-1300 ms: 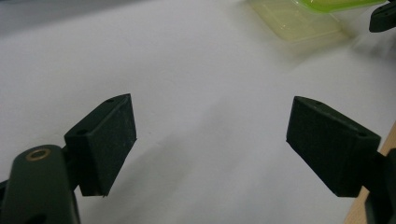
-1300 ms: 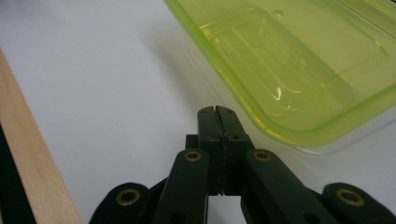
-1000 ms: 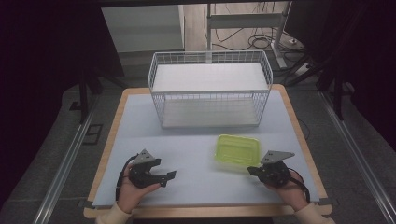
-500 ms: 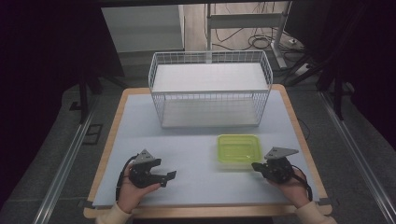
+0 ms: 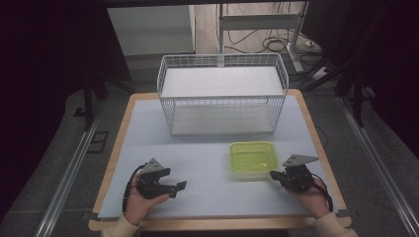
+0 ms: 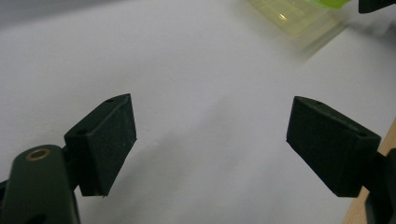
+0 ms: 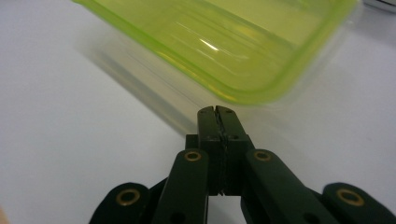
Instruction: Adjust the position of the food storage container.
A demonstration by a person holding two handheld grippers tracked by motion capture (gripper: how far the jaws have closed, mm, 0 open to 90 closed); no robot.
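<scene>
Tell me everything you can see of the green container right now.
The green container is a shallow, rounded-corner rectangular tub of translucent yellow-green plastic with a raised rim. It looks empty and sits flat and upright on the table, in front of the wire basket. The right gripper, jaws shut, is just beside its near right corner; contact cannot be told.

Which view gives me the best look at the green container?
The high view: the whole green container shows there, on the table before the wire basket. The right gripper view shows its near rim close up, blurred; the left gripper view catches one blurred corner.
</scene>
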